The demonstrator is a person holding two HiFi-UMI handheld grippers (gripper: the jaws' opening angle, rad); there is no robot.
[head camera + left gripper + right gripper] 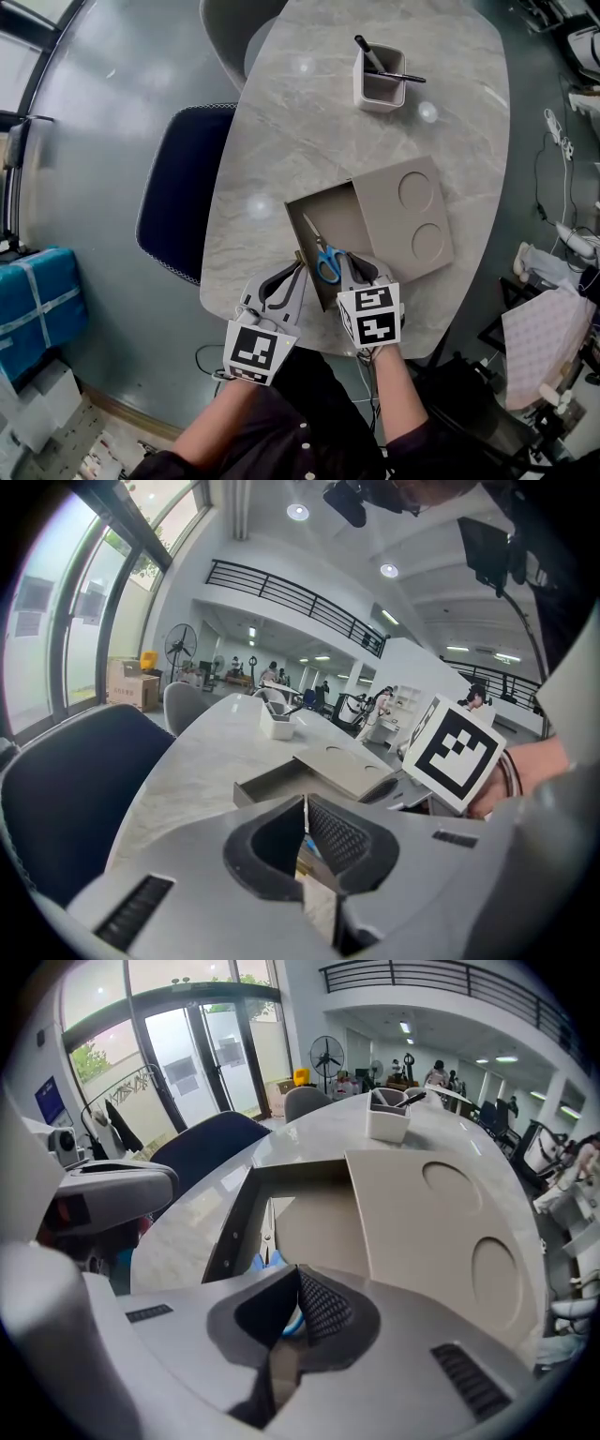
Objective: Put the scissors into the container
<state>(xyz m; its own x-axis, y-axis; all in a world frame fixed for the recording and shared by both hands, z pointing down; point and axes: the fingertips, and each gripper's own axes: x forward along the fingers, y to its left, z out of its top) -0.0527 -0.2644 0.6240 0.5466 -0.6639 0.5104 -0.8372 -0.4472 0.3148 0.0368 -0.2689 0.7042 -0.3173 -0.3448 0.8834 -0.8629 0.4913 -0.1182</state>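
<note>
Blue-handled scissors (322,253) lie inside the open part of the beige box container (319,195), blades pointing away from me. The box's lid (412,216), with two round recesses, covers its right half. My right gripper (350,264) is at the box's near edge, just right of the blue handles, jaws shut. In the right gripper view the scissors (265,1241) lie just beyond the closed right gripper (298,1274), the blue handle showing behind the pads; nothing is clamped. My left gripper (298,269) hovers at the box's near left corner, and the left gripper (305,803) is shut and empty.
A white pen holder (380,80) with dark pens stands at the far side of the marble table (281,141). A dark blue chair (183,192) is at the table's left, a grey chair (230,28) beyond. The near table edge runs under both grippers.
</note>
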